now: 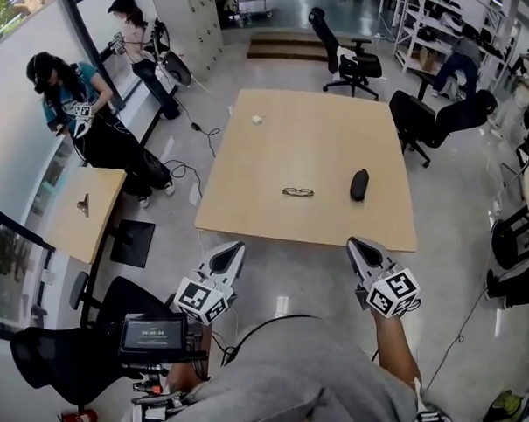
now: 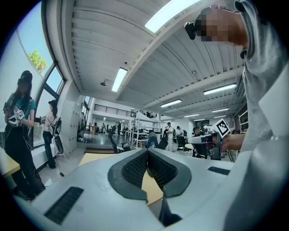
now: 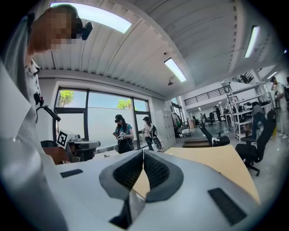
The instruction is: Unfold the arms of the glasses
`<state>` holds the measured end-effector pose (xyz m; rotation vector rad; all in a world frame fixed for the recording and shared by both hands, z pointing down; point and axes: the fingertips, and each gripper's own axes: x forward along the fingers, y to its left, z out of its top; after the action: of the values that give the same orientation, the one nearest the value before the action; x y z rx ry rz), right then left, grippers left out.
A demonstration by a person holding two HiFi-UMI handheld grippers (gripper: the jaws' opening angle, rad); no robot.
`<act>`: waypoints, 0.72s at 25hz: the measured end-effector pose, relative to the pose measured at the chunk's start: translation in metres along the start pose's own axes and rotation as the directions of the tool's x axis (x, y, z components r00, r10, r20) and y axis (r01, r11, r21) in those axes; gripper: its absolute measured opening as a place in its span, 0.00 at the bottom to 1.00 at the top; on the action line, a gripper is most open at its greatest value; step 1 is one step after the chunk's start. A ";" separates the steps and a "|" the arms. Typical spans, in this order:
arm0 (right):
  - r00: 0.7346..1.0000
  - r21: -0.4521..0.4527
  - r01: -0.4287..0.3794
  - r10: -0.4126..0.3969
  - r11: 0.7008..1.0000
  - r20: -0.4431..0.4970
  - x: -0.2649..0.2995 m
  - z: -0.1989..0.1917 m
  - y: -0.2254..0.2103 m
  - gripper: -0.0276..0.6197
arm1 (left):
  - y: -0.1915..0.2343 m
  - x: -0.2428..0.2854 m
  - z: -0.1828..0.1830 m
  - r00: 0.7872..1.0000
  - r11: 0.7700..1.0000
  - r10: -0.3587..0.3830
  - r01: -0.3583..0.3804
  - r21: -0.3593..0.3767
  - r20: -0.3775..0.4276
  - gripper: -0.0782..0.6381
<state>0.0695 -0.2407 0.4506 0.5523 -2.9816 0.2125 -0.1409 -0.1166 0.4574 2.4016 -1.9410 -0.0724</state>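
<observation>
The folded dark-framed glasses (image 1: 298,192) lie near the front edge of the light wooden table (image 1: 314,134). A black glasses case (image 1: 359,184) rests just to their right. My left gripper (image 1: 235,247) and right gripper (image 1: 355,243) hover side by side in front of the table's near edge, short of the glasses. Both point level toward the table. In the left gripper view the left gripper (image 2: 147,150) has its pads meeting, with nothing between them. In the right gripper view the right gripper (image 3: 143,152) is likewise shut and empty. Neither gripper view shows the glasses.
A small white object (image 1: 257,119) sits at the table's far left. Black office chairs (image 1: 350,64) stand behind and to the right of the table. A smaller desk (image 1: 85,213) and two standing people (image 1: 85,117) are at the left. Cables (image 1: 195,130) trail on the floor.
</observation>
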 end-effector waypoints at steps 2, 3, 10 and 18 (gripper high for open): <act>0.999 -0.092 0.011 -0.008 0.996 0.040 0.022 0.012 -0.020 0.05 | 0.013 0.022 0.008 0.999 1.000 0.027 -0.028 0.011 0.037 0.12; 0.997 -0.185 0.029 -0.015 0.982 0.075 0.035 0.024 -0.028 0.05 | 0.021 0.035 0.013 0.997 0.999 0.031 -0.032 0.019 0.065 0.12; 0.983 -0.405 0.066 0.011 0.912 0.185 0.118 0.070 -0.055 0.05 | 0.069 0.138 0.046 0.981 0.992 -0.054 0.032 0.123 0.187 0.12; 0.990 -0.337 0.125 -0.095 0.933 0.103 0.166 0.052 -0.091 0.05 | 0.118 0.195 0.034 0.976 0.988 -0.127 0.107 0.115 0.179 0.12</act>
<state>-0.0553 -0.3905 0.4303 0.6950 -2.9541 -0.3436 -0.2173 -0.3329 0.4313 2.6651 -1.9187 -0.2131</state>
